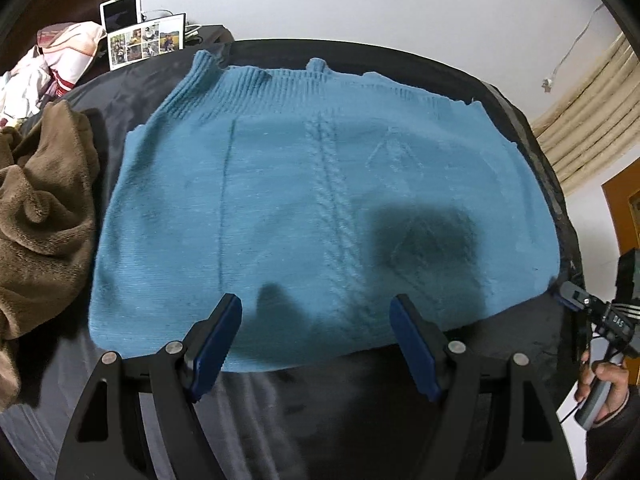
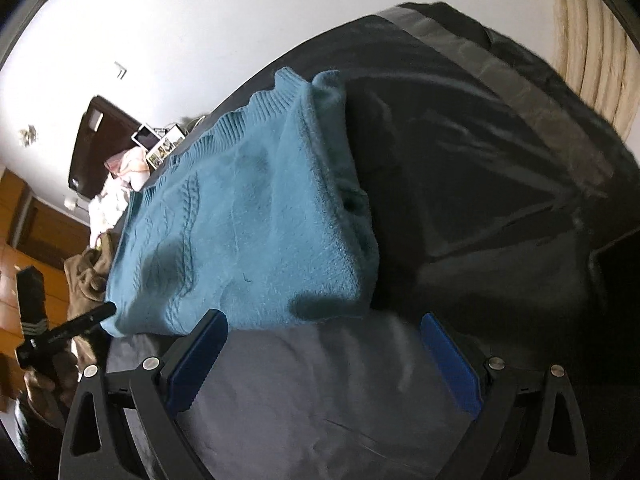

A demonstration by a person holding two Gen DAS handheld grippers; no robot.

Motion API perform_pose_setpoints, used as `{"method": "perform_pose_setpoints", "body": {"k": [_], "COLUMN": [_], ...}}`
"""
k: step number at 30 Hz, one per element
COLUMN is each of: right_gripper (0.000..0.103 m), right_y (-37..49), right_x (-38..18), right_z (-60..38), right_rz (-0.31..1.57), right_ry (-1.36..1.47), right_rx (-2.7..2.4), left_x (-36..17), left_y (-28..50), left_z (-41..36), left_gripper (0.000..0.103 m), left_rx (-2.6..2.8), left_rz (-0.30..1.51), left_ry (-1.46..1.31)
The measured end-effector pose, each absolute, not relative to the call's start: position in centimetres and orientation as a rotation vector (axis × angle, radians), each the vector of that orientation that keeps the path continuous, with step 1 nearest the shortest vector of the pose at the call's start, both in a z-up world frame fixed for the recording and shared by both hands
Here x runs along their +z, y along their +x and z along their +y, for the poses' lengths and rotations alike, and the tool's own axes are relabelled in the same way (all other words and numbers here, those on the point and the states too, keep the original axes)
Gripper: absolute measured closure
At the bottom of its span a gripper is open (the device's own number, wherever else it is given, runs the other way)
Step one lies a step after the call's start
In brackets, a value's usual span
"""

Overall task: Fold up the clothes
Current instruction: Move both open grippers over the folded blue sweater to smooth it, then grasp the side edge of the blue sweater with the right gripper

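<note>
Left wrist view: one blue knit sweater (image 1: 320, 208), laid flat on a dark-covered bed (image 1: 360, 412), ribbed band at its far edge, cable pattern running down its middle. Sleeves were not seen spread out; the right wrist view showed stacked layers along the sweater's right-hand edge (image 2: 352, 216), so it lay as a compact, partly doubled rectangle. Whether that was a fold still under way or one already finished could not be settled from these views.

Left gripper (image 1: 316, 344): fingers spread wide, nothing between them, hovering just at the sweater's near edge.
Right gripper (image 2: 324, 356): fingers likewise spread and empty, just off the sweater's near right corner; the person's hand (image 1: 600, 388) was holding its handle.

Also listed: brown fleece garment (image 1: 44, 220), bunched beside the sweater's left edge; photo print (image 1: 146, 44) and a pile of pale bedding (image 1: 60, 56) beyond the sweater's far left corner.

Handling, as judged: soft, limp, fuzzy knit of moderate weight; would sag and stretch if lifted at one point; not slippery, not fragile, though the loose knit might snag. Best taken at two corners of one edge, pinching through all layers together.
</note>
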State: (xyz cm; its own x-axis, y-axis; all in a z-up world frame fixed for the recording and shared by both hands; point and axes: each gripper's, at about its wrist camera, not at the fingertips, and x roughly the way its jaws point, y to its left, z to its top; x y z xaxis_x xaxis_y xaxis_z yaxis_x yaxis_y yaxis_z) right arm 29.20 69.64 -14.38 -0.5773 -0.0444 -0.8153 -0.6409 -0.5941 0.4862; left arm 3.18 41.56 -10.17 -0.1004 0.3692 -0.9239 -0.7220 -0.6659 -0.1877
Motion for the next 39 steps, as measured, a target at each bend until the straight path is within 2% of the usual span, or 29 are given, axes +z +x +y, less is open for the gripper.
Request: {"method": "perform_pose_setpoints", "body": {"k": [3, 23, 39], "right_gripper": [0.004, 0.004, 0.004], "right_y": [29.0, 25.2, 24.7], "right_x": [-15.1, -16.2, -15.6], "right_z": [70.0, 70.8, 72.3], "right_rz": [1.241, 1.534, 1.762], "right_ry": [-1.146, -0.964, -0.673], "right_rx": [2.206, 2.186, 2.153], "left_x": [-9.9, -12.2, -13.2], "left_y": [3.1, 0.3, -1.3], "left_z": [40.9, 41.4, 41.9], "left_gripper": [0.023, 0.023, 0.022], "left_rx": [1.852, 1.839, 1.810], "left_rz": [0.407, 0.399, 0.426], "left_ry": [-1.425, -1.501, -1.517]}}
